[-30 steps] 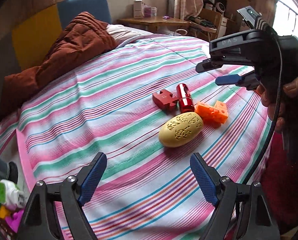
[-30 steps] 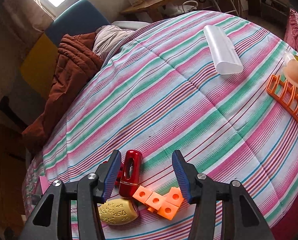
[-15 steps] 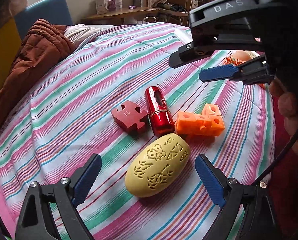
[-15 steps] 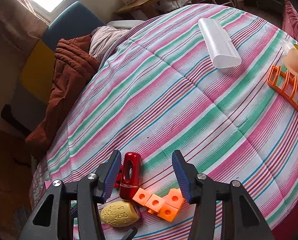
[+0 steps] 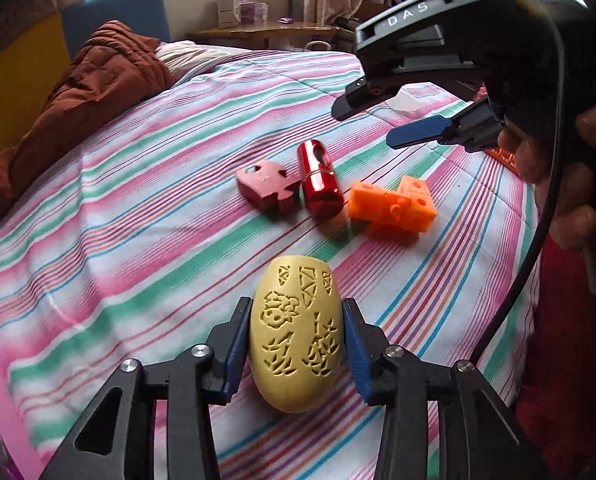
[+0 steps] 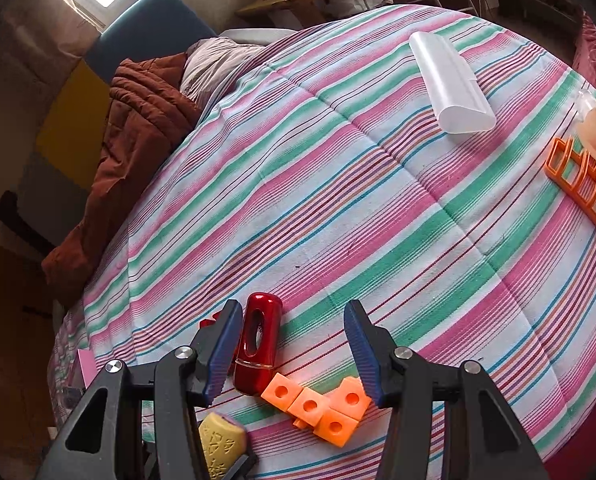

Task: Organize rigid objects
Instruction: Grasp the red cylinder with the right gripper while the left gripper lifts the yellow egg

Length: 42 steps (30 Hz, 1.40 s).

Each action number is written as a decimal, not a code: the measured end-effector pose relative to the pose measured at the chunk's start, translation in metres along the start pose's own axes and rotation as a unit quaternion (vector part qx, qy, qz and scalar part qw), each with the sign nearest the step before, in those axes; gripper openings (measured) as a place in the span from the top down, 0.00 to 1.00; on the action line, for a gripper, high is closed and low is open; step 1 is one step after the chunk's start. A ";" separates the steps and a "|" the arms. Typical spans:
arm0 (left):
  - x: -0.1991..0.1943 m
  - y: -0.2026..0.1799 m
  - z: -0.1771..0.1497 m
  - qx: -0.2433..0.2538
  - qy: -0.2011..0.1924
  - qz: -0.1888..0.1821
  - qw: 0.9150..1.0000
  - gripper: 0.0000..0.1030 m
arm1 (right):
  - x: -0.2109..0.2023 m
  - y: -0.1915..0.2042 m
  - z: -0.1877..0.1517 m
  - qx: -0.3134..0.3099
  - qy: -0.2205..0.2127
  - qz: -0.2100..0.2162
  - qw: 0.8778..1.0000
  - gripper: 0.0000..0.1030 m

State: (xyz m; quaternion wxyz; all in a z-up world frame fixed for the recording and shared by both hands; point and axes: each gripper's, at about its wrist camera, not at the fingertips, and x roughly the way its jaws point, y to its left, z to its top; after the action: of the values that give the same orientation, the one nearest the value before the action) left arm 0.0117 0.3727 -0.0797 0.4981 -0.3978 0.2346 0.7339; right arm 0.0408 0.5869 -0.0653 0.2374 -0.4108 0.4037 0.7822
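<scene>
Striped bedding [image 6: 338, 208] covers a bed, with a brown quilt [image 5: 98, 80] bunched at 10 o'clock and a wooden side table behind it. Seen from the left wrist, the left gripper [image 5: 297, 340] has just been closing and its blue fingers [image 5: 236, 344] now press both sides of the yellow egg [image 5: 296, 332], which stands on end at 6 o'clock. Beyond it at 12 o'clock lie a red block [image 5: 266, 192], a red capsule [image 5: 318, 184] and orange cubes [image 5: 390, 204] in a tight row, the capsule touching the block. This view alone shows the right gripper [image 5: 382, 120] from the side at 2 o'clock, above the cubes, and the hand [image 5: 558, 184] holding it.

From the right wrist, that gripper's fingers [image 6: 358, 352] stand apart with nothing between them but bedding, the capsule [image 6: 258, 348] just inside the left one and the cubes [image 6: 318, 404] below the gap. Only here do a white case [image 6: 450, 84] at 1 o'clock and an orange rack [image 6: 578, 184] at 3 o'clock show, near the bed's right edge. Wide bare bedding lies between the toys and the case
</scene>
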 end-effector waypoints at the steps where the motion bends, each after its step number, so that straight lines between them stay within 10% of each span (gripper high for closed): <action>1: -0.008 0.002 -0.010 -0.014 -0.004 0.009 1.000 0.57 | 0.001 0.001 -0.001 -0.004 0.001 0.000 1.000 0.48; 17: -0.040 0.033 -0.061 -0.093 -0.031 0.045 0.994 0.57 | 0.031 0.036 -0.003 -0.079 0.041 -0.003 0.996 0.48; 21: -0.039 0.031 -0.062 -0.098 -0.034 0.051 0.993 0.57 | 0.047 0.042 -0.005 -0.103 0.061 -0.030 0.992 0.73; 31: -0.042 0.034 -0.062 -0.111 -0.033 0.046 0.992 0.57 | 0.058 0.044 -0.003 -0.136 0.074 -0.050 0.987 0.75; 42: -0.041 0.035 -0.057 -0.112 -0.017 0.009 0.994 0.34 | 0.058 0.043 -0.004 -0.144 0.075 -0.050 0.985 0.75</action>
State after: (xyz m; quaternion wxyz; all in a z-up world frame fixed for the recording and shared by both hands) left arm 0.0068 0.2946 -0.0806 0.4480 -0.4361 0.1457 0.7667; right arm -0.0199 0.5616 -0.0962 0.1836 -0.5177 0.2824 0.7865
